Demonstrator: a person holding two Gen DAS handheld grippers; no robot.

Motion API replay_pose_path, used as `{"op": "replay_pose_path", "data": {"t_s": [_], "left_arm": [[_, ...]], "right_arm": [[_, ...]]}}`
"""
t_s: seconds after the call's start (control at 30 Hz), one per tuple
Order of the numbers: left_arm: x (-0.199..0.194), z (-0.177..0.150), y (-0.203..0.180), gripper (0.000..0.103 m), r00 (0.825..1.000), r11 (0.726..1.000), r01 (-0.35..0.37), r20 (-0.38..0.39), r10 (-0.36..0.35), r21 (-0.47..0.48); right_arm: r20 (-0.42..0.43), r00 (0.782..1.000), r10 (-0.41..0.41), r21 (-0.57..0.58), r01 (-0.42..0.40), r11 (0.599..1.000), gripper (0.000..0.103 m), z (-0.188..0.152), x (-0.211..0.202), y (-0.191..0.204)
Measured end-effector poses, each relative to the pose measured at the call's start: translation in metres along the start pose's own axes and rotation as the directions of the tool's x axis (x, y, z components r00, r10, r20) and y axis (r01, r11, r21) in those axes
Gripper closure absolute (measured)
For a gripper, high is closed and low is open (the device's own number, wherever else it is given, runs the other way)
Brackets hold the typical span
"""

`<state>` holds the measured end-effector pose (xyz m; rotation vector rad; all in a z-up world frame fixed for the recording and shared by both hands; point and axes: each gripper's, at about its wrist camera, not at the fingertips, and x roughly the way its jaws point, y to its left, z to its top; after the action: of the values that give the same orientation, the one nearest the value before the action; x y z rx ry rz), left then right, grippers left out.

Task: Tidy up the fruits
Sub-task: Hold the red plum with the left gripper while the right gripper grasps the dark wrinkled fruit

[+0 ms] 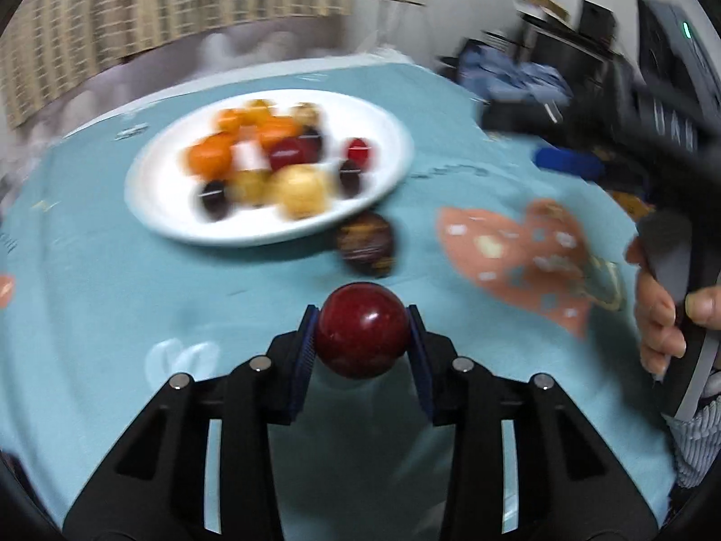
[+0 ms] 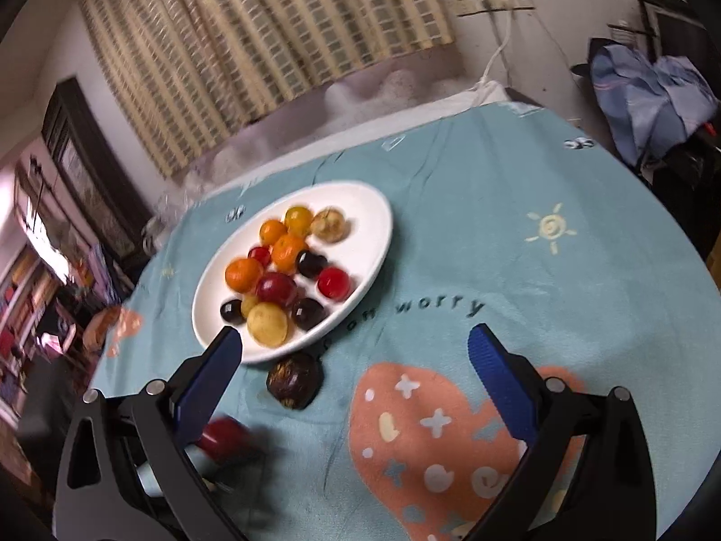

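My left gripper [image 1: 362,338] is shut on a dark red round fruit [image 1: 362,330] and holds it above the teal tablecloth, short of a white plate [image 1: 162,207]. The plate [image 2: 360,207] holds several fruits: oranges [image 2: 244,274], red and dark ones, and a yellow one [image 2: 267,324]. A dark brown fruit [image 1: 367,243] lies on the cloth beside the plate's near rim, also in the right wrist view [image 2: 294,378]. My right gripper [image 2: 353,351] is open and empty above the cloth. The red fruit [image 2: 223,437] shows blurred behind its left finger.
The table carries a teal cloth [image 2: 563,297] with a pink heart print [image 2: 441,442]. Clothes [image 2: 649,99] and dark furniture stand off the far right edge. A curtain [image 2: 252,36] hangs behind. The person's hand [image 1: 662,311] holds the right gripper's handle.
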<state>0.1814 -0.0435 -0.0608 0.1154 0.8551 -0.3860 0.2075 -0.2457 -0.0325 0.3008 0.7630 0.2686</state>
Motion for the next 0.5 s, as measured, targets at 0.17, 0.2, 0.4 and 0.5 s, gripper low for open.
{"op": "replay_pose_path", "data": {"t_s": [0.17,0.2,0.4,0.5], "left_arm": [[-0.007,-0.016,0.055,0.064,0.997,0.988,-0.068,-0.030,0.065,-0.142],[-0.006,-0.016,0.061,0.064,0.997,0.984,-0.071,-0.034,0.066,-0.164],[0.000,-0.014,0.060,0.057,0.996,0.983,-0.083,-0.030,0.079,-0.162],[0.004,-0.015,0.054,0.055,0.995,0.987,-0.100,-0.037,0.096,-0.127]], "right_arm": [[-0.037,0.999,-0.017,-0.177,0.010,0.984,0.002,-0.020,0.019,0.035],[-0.039,0.999,-0.027,-0.228,0.017,0.974,0.002,-0.025,0.023,0.044],[-0.052,0.996,-0.078,-0.341,0.056,0.939,0.018,-0.038,0.041,0.063],[-0.080,0.993,-0.086,-0.338,0.055,0.940,0.027,-0.036,0.053,0.064]]}}
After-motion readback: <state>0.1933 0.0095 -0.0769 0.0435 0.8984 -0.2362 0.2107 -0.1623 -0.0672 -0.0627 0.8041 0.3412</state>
